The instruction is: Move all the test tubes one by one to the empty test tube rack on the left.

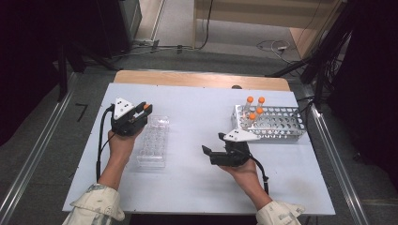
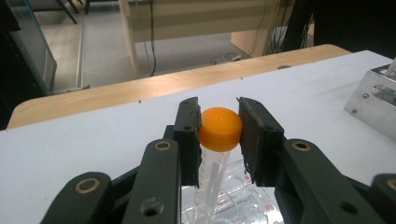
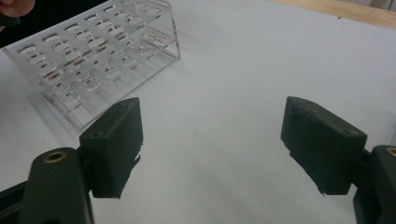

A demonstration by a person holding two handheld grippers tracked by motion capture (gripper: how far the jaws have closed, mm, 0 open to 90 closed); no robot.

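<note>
My left gripper (image 2: 219, 126) is shut on a clear tube with an orange cap (image 2: 220, 129), its pads pressing the cap from both sides. The tube hangs down toward the clear plastic rack (image 2: 233, 196) below it. In the high view the left gripper (image 1: 142, 112) holds the orange-capped tube (image 1: 147, 107) just above the far end of the clear plastic rack (image 1: 153, 143). My right gripper (image 1: 212, 143) rests low over the white tabletop, open with nothing between its jaws. In the right gripper view the right gripper (image 3: 210, 144) faces bare table, with the clear rack (image 3: 93, 51) at upper left.
A metal rack (image 1: 277, 123) with several orange-capped tubes (image 1: 256, 107) stands at the right of the white table top (image 1: 197, 183); its corner (image 2: 373, 100) appears in the left gripper view. A wooden strip (image 1: 202, 79) runs along the table's far edge.
</note>
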